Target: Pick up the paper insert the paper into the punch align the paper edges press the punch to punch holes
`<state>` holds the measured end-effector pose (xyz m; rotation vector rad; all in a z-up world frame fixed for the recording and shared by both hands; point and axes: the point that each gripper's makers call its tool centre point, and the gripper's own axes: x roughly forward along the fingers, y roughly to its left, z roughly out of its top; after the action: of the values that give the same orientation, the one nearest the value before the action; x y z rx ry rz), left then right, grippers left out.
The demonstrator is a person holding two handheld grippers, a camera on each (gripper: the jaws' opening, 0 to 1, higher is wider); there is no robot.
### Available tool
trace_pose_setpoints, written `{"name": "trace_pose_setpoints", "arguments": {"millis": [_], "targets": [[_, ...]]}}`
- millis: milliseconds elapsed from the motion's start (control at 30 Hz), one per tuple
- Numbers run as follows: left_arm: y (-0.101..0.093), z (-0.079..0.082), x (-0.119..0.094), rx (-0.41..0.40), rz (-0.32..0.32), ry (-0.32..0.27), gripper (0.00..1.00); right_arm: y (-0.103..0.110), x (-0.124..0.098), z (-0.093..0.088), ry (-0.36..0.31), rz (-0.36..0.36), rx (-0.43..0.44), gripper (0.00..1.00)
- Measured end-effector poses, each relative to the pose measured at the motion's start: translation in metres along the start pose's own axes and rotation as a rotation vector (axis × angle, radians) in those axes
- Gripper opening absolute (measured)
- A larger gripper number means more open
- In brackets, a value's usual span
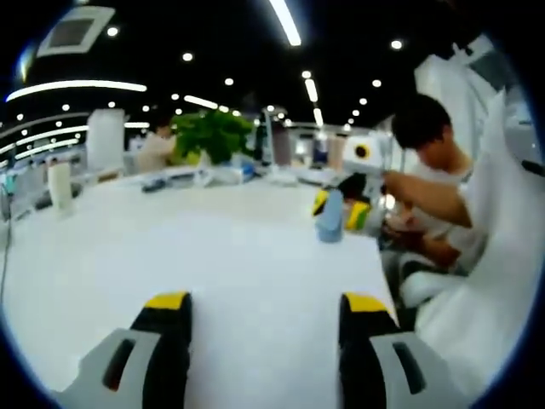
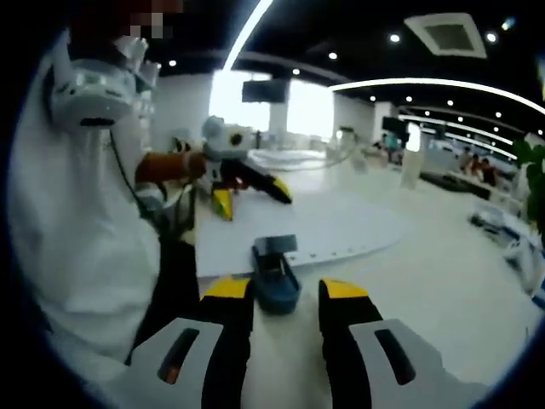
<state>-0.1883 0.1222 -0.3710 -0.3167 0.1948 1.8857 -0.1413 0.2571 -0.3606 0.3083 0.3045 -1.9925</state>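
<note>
A dark blue hole punch (image 2: pixel 274 271) sits on the white table (image 2: pixel 409 290) at the near edge of a white paper sheet (image 2: pixel 306 226). Small dots run along that sheet's near edge. My right gripper (image 2: pixel 285 291) is open, its yellow tips either side of the punch's near end and not touching it. My left gripper (image 1: pixel 266 302) is open over bare table with nothing between its jaws. From there the punch (image 1: pixel 330 217) is far ahead to the right, with the right gripper (image 1: pixel 339 208) behind it. A person in white holds the left gripper (image 2: pixel 251 197) beyond the paper.
The person's white sleeve and body (image 2: pixel 85 247) stand close on the left of the right gripper view. A green plant (image 1: pixel 213 135), a white cylinder (image 1: pixel 60 183) and small clutter line the table's far edge. More items (image 2: pixel 511 247) lie at the right edge.
</note>
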Motion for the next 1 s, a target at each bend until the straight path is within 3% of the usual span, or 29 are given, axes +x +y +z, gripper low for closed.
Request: {"name": "trace_pose_setpoints", "arguments": {"millis": [567, 833, 1000], "targets": [[0.006, 0.000, 0.002, 0.021, 0.022, 0.006, 0.67, 0.005, 0.003, -0.005, 0.027, 0.047, -0.022, 0.32], [0.008, 0.001, 0.002, 0.021, 0.024, 0.007, 0.67, 0.009, 0.007, -0.004, 0.019, 0.091, -0.086, 0.24], [0.012, 0.001, 0.003, 0.019, 0.028, 0.007, 0.67, 0.010, 0.006, -0.005, 0.008, 0.107, -0.077, 0.23]]}}
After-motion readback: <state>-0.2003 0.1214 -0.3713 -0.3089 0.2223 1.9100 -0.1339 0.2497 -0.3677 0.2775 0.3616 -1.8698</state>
